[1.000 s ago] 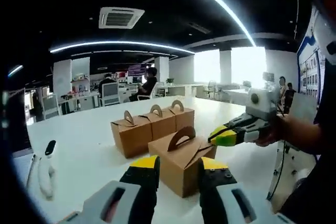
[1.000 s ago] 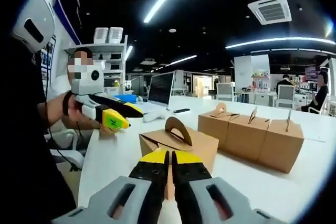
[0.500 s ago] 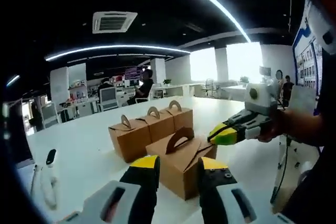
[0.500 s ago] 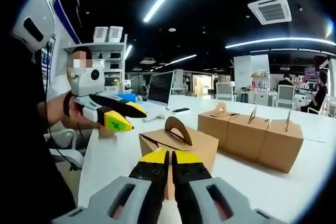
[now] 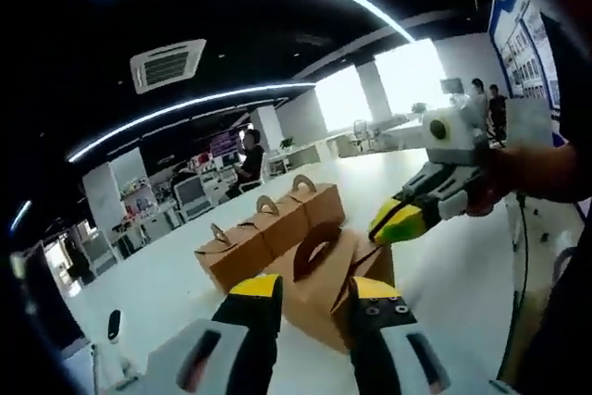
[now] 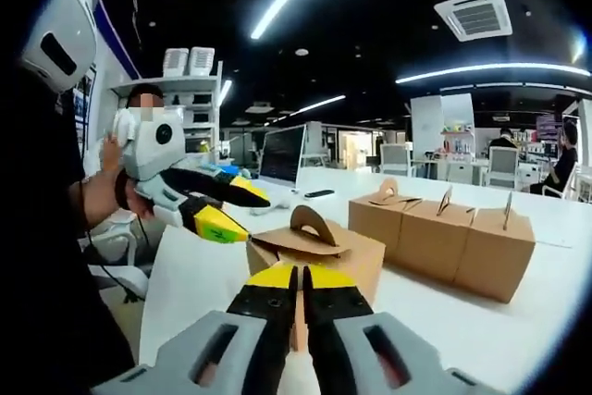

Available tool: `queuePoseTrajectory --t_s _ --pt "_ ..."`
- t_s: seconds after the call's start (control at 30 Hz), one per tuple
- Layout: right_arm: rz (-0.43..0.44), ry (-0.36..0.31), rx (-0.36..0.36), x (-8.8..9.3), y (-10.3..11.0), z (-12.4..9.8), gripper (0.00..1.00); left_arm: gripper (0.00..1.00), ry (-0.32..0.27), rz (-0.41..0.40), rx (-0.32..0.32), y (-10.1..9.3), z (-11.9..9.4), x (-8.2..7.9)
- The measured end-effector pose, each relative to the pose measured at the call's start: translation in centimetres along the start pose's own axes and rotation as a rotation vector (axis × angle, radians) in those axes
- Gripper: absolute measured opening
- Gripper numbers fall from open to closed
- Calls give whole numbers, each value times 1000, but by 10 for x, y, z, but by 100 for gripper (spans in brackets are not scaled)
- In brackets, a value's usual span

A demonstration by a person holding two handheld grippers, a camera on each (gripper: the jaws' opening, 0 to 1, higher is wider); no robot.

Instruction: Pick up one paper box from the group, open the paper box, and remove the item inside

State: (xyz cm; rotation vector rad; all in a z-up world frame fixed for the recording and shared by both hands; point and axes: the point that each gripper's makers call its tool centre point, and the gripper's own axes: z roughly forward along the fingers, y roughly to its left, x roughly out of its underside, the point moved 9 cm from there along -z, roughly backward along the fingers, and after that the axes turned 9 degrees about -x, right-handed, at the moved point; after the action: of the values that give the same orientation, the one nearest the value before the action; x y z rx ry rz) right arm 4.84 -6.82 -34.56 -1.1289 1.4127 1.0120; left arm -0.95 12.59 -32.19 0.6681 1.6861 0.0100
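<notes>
With one paper box (image 6: 319,252) drawn out from the row of three (image 6: 444,238) toward the worktop (image 6: 199,289) edge, your parted left gripper (image 6: 222,205) nears its flap while your right gripper (image 6: 301,277), jaws closed, steadies it.

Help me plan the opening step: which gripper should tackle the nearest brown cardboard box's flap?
Probably left: the left gripper is open at the handled brown cardboard box's corner; the right gripper is shut on its near edge.

4 paper boxes (image 6: 314,249) and 2 hand-held grippers (image 6: 301,277) on 1 table (image 6: 518,339).
</notes>
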Motion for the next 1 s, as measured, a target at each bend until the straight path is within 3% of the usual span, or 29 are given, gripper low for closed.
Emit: queuePoseTrajectory --t_s 0.67,1.0 --pt "-1 4 -6 0 -2 -1 5 29 18 142 -30 -3 8 -5" --pt "0 0 -4 0 -2 -1 5 29 22 162 -22 -4 9 -8"
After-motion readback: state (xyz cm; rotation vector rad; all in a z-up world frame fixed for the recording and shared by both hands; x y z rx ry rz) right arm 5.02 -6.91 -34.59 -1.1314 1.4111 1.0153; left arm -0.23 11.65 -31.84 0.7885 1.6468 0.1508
